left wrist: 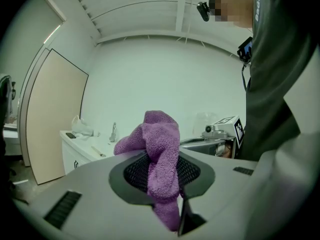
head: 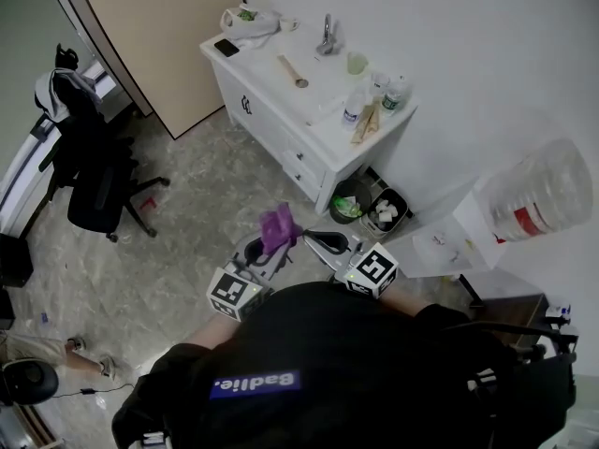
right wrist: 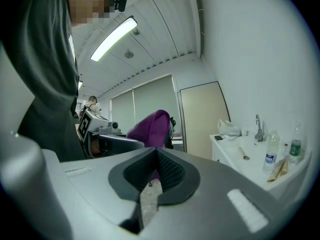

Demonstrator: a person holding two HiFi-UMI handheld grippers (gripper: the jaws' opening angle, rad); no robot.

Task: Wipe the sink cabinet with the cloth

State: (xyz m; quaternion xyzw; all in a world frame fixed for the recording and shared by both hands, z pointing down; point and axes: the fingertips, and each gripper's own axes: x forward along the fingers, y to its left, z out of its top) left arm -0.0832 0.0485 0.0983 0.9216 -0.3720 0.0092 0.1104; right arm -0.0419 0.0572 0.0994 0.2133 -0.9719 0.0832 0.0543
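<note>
The white sink cabinet (head: 281, 134) stands against the wall ahead, well out of reach of both grippers; it also shows as the cabinet (left wrist: 75, 156) at lower left and the cabinet (right wrist: 235, 156) at right. A purple cloth (head: 278, 224) sticks up from my left gripper (head: 269, 249), which is held close to the body. In the left gripper view the cloth (left wrist: 160, 149) is pinched between the dark pads of the left gripper (left wrist: 161, 159). My right gripper (head: 326, 241) sits just right of it, jaws together on nothing. From the right gripper (right wrist: 156, 154) the cloth (right wrist: 150, 124) shows beyond.
The cabinet top holds a faucet (head: 327, 36), bottles (head: 354, 108), a phone (head: 226, 48) and a white bag (head: 248, 19). Two small bins (head: 370, 204) stand beside the cabinet. A black office chair (head: 94, 190) is at left and a water jug (head: 543, 195) at right.
</note>
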